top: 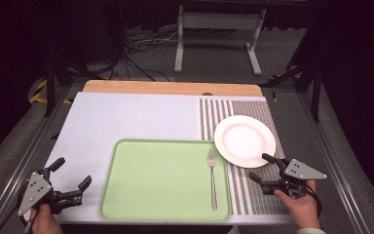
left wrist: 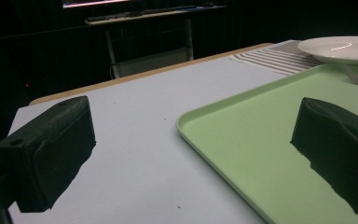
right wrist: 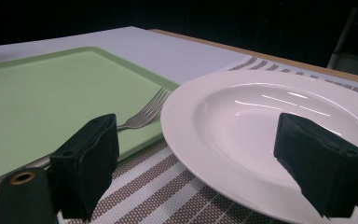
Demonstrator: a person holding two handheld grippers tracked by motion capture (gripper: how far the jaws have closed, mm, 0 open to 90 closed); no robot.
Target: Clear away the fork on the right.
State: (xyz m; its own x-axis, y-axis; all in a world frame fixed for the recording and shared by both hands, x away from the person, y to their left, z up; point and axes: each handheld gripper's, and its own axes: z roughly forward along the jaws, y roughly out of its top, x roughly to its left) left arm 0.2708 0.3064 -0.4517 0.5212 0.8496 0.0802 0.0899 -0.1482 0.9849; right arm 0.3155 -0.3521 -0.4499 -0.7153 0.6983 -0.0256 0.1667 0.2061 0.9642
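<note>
A white plate (top: 244,140) rests on the striped placemat (top: 253,192) at the right. A silver fork (top: 212,178) lies along the right side of the green tray (top: 151,180). My right gripper (top: 263,168) hovers low over the placemat just in front of the plate, open, nothing between its jaws. In the right gripper view the plate (right wrist: 261,135) lies close ahead between the jaws, with the fork (right wrist: 142,116) to its left. My left gripper (top: 71,174) is open by the table's front left corner, beside the tray (left wrist: 261,140).
The white table (top: 126,117) has a wooden strip (top: 173,87) along its far edge. A metal stand and cables sit on the floor beyond. Rails run along both sides of the table.
</note>
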